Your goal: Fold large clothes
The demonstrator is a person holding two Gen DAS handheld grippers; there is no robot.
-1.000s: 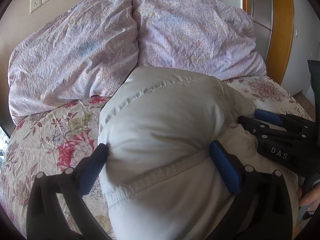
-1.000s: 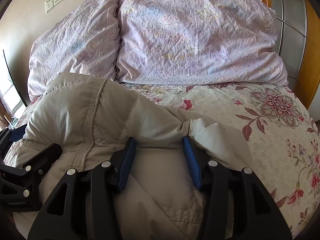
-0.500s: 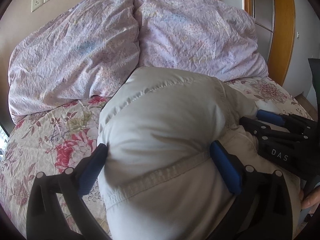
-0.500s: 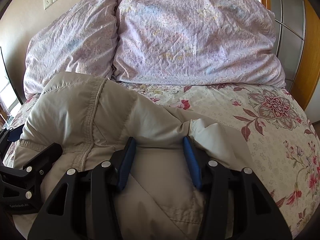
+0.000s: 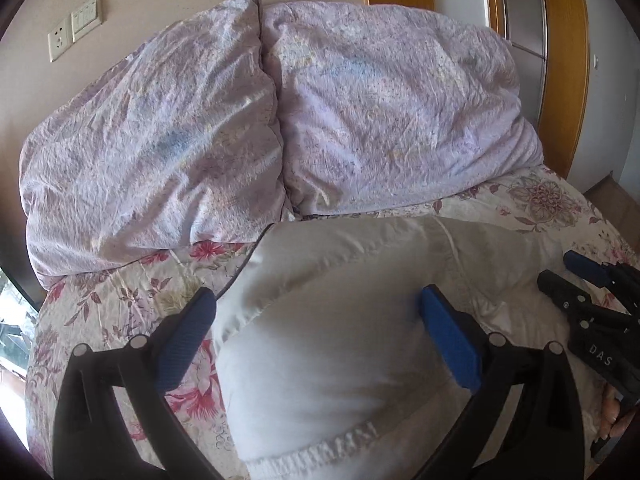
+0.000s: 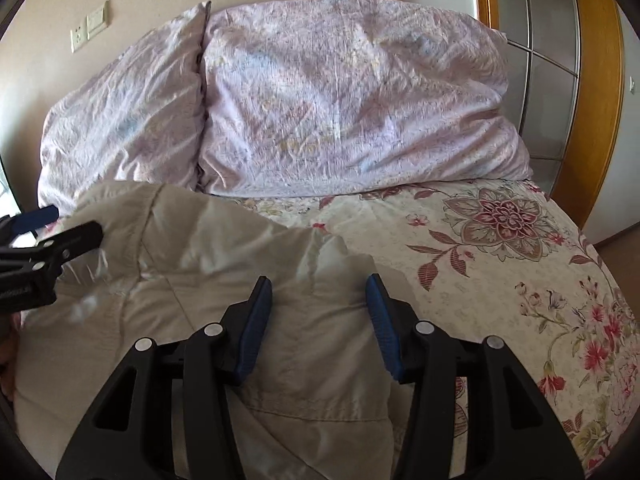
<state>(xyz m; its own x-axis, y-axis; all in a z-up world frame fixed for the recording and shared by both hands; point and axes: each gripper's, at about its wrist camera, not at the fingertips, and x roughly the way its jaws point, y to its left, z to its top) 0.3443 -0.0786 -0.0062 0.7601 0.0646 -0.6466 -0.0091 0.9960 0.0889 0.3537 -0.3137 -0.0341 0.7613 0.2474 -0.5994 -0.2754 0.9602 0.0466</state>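
A puffy beige padded jacket (image 5: 340, 320) lies bunched on the floral bed; it also shows in the right wrist view (image 6: 208, 280). My left gripper (image 5: 316, 300) is open wide, its blue pads (image 5: 188, 332) straddling the jacket's left bulge. My right gripper (image 6: 318, 284) is open with jacket fabric lying between its blue pads (image 6: 256, 320). The right gripper appears at the right edge of the left wrist view (image 5: 592, 300); the left gripper appears at the left edge of the right wrist view (image 6: 44, 248).
Two lilac pillows (image 5: 152, 140) (image 6: 352, 100) lean against the wall at the bed's head. The floral bedsheet (image 6: 500, 260) spreads to the right of the jacket. A wooden door frame (image 6: 596, 80) stands at the far right.
The jacket has sunk lower and flatter on the bed. Both grippers have tilted up, showing more of the pillows. The right gripper's jaws have spread a little wider.
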